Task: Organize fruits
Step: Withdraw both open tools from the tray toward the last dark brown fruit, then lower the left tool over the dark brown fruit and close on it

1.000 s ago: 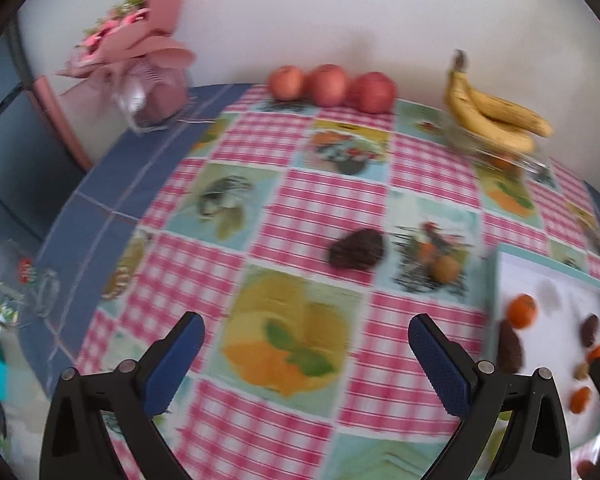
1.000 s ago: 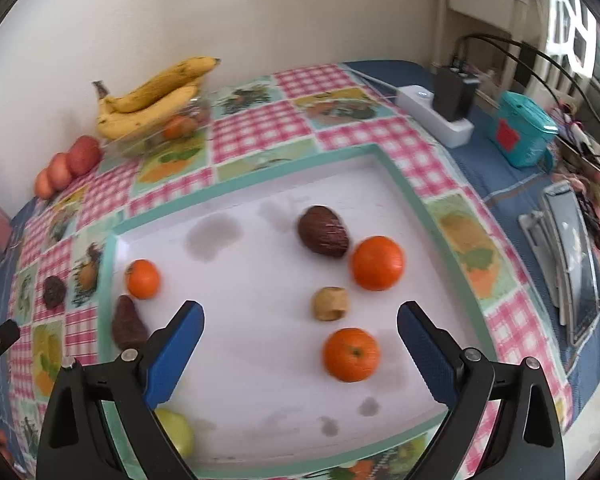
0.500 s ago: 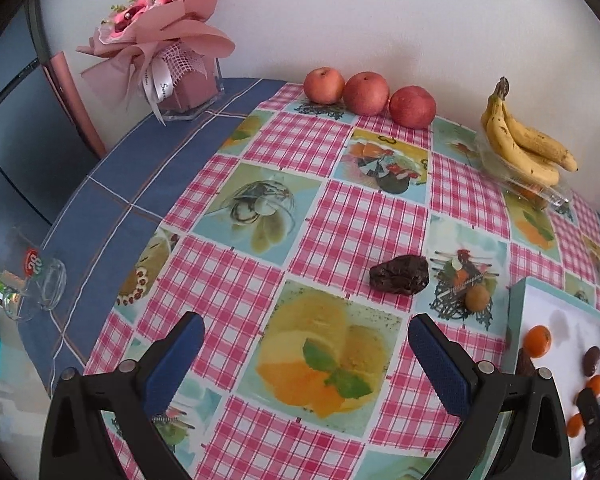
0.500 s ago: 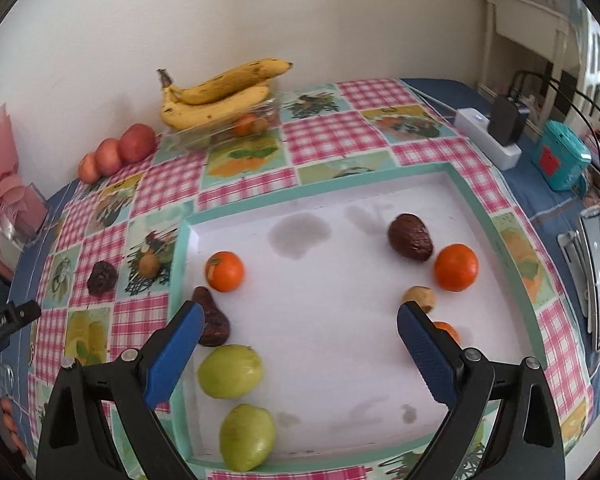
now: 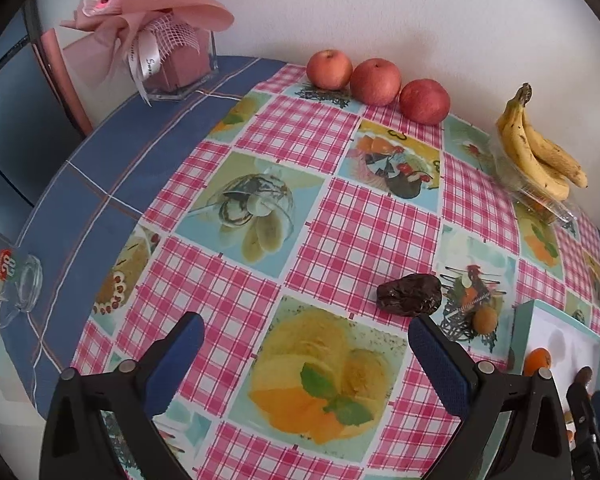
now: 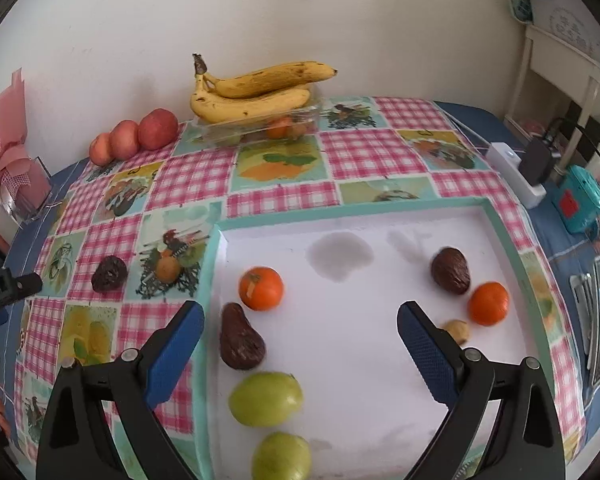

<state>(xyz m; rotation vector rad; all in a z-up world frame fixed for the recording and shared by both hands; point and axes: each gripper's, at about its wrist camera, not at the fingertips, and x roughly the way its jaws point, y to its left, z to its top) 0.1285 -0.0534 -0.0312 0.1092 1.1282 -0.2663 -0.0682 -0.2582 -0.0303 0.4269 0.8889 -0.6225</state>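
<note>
A white tray with a teal rim [image 6: 420,204] lies on the checked tablecloth. In it are two oranges [image 6: 261,288] [image 6: 488,303], two dark avocados [image 6: 241,340] [image 6: 451,270], two green fruits [image 6: 266,399] and a small brown one [image 6: 457,330]. A dark shrivelled fruit [image 5: 410,300] [image 6: 109,274] lies on the cloth left of the tray. My left gripper [image 5: 306,354] is open and empty above the cloth, near that fruit. My right gripper [image 6: 300,342] is open and empty over the tray's front.
Three red apples [image 5: 376,82] [image 6: 134,138] and a banana bunch [image 5: 540,152] [image 6: 256,90] on a clear box stand by the back wall. A pink bouquet in a vase [image 5: 160,40] stands back left. A glass [image 5: 18,280] sits at the left edge. A power strip [image 6: 516,170] lies right.
Both grippers have pulled back and turned left. The left wrist view now shows more of the table's left side; the right wrist view now shows the tray's left part with the green fruits.
</note>
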